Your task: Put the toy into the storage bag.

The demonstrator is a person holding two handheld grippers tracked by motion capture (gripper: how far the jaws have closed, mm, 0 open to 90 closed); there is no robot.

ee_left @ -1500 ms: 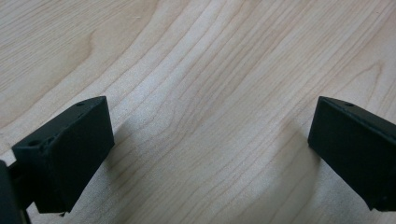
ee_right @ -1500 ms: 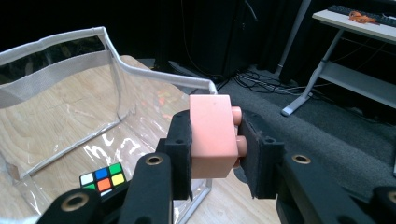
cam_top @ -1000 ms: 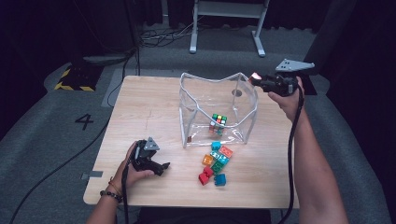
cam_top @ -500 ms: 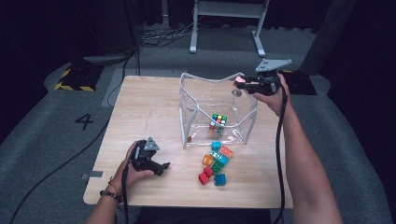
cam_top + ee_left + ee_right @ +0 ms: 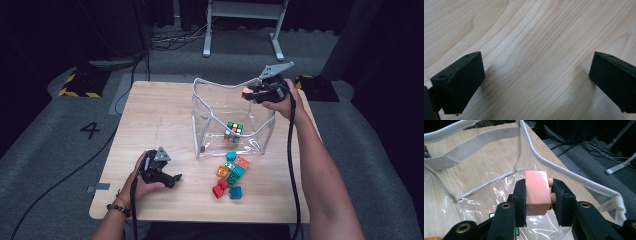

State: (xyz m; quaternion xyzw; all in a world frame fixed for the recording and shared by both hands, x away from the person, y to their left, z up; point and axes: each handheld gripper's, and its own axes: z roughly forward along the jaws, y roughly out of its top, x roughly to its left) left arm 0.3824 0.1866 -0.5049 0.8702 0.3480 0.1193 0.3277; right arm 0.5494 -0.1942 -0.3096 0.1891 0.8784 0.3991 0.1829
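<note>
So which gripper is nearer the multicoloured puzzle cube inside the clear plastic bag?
Right. The right gripper, holding a pink brick, hovers over the bag's rim above the cube. The left gripper rests on the table's near-left part, outside the bag.

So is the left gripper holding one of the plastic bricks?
No: the left gripper has its black jaws wide apart over the bare light wooden table.

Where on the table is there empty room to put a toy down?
The table's left side is bare, from the clear bag to its left edge. Crowded: in front of the bag, where the colored blocks lie, and the front left, where the left gripper rests.
</note>
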